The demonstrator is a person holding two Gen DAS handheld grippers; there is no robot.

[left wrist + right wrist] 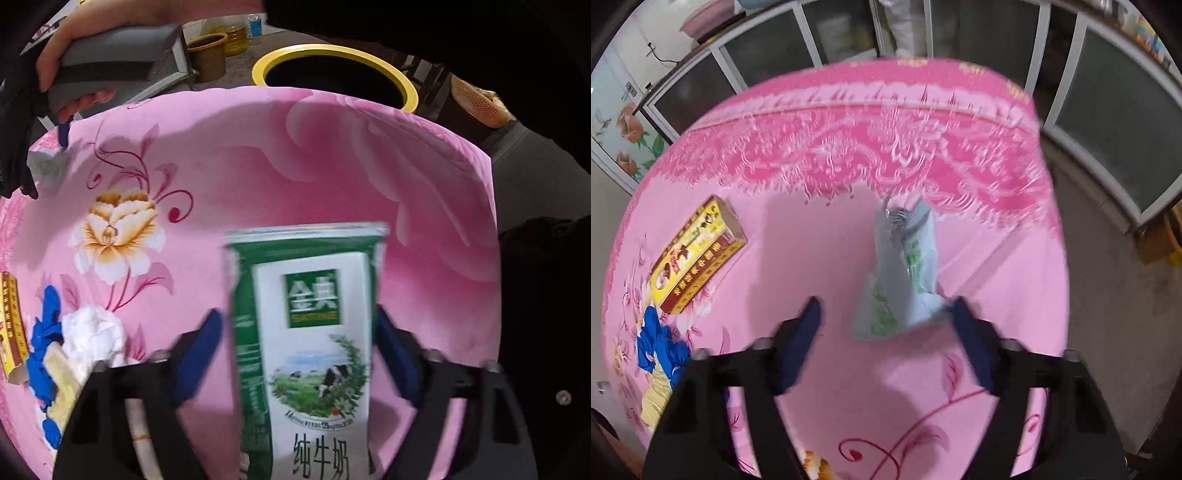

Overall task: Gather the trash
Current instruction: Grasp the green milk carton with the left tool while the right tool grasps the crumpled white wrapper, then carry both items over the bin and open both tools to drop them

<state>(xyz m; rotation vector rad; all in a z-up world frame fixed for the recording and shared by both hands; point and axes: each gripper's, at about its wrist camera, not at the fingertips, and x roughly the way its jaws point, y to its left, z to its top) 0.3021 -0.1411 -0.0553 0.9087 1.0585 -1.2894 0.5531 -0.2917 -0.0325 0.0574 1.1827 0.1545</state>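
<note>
On pink cloth: both jaws open, milk carton btwn left, box nearby.

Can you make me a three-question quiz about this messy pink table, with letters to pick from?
1. Where is the milk carton?
A. inside the bin
B. between the left tongs
C. under the yellow and red box

2. What colour is the rim of the bin?
A. yellow
B. green
C. white

3. How does the white tissue look?
A. folded flat
B. rolled into a tube
C. crumpled

Answers:
1 B: one blue-padded finger of the tongs stands on each side of the carton.
2 A: a yellow ring runs round the bin's dark opening, beyond the table.
3 C: the tissue lies in a wrinkled lump on the pink cloth.
</note>
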